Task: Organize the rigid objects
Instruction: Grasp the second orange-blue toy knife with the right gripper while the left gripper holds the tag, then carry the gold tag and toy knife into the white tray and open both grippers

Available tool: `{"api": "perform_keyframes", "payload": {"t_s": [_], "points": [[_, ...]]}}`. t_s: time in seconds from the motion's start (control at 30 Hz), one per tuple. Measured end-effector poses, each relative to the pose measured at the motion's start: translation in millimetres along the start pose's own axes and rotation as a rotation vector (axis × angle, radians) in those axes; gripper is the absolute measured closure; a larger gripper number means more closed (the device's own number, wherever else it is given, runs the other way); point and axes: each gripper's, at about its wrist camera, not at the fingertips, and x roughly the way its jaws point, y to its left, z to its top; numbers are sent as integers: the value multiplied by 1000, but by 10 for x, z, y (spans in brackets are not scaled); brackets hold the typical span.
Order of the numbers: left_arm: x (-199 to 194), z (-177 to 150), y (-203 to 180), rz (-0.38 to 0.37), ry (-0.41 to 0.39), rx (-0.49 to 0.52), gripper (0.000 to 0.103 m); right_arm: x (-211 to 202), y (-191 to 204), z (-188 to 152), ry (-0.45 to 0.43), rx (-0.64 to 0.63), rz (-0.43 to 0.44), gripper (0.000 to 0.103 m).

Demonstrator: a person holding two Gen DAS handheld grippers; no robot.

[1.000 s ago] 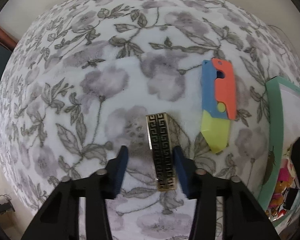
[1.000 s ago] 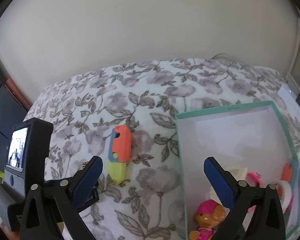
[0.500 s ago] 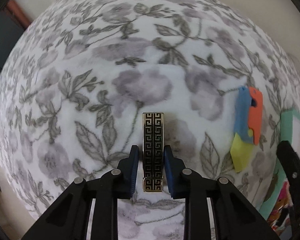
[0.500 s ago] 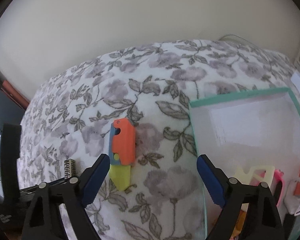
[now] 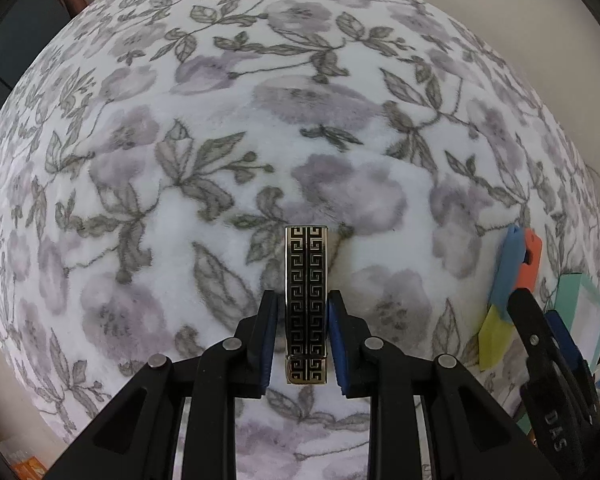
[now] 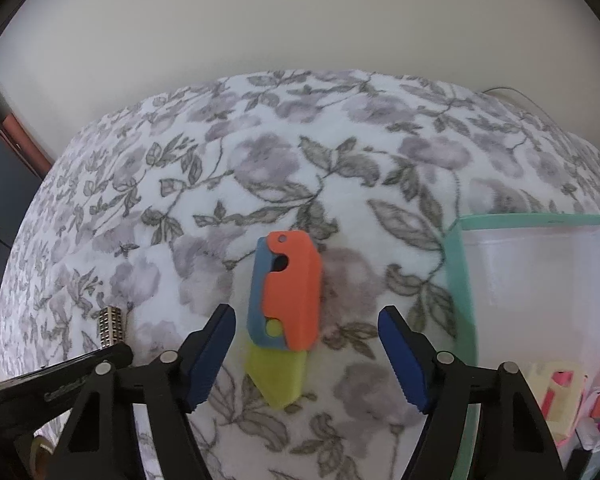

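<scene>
A black-and-gold patterned bar (image 5: 306, 280) stands between the blue pads of my left gripper (image 5: 305, 310), which is shut on its long sides just above the floral blanket (image 5: 220, 120). In the right wrist view the same bar (image 6: 112, 325) shows at the far left. An orange, blue and yellow toy knife (image 6: 286, 304) lies flat on the blanket. My right gripper (image 6: 306, 322) hangs over it, its jaws closing, one on each side of the toy and neither pad touching it. The toy knife (image 5: 510, 280) also shows at the right edge of the left wrist view.
A mint-green box (image 6: 458, 280) sits to the right of the toy and holds several small toys (image 6: 560, 392). A pale wall rises behind the blanket. A dark screen edge shows at the far left.
My left gripper shut on the patterned bar and carried it left, away from the toy knife. My right gripper came down over the toy knife and its jaws narrowed.
</scene>
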Motion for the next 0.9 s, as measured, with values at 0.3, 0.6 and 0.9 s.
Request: {"api": "perform_keyframes", "payload": {"t_s": [0.3,0.6,0.9], "points": [[41,-10,208,3,2,6,77,185,197,0,26,-55,-52,42],[126,2,17,69,-18,48,77,215,210,-3,23,-77,-90,50],[179,-23,-174,139,-50,87,77,99,95,-155,1,-62,-56,58]]}}
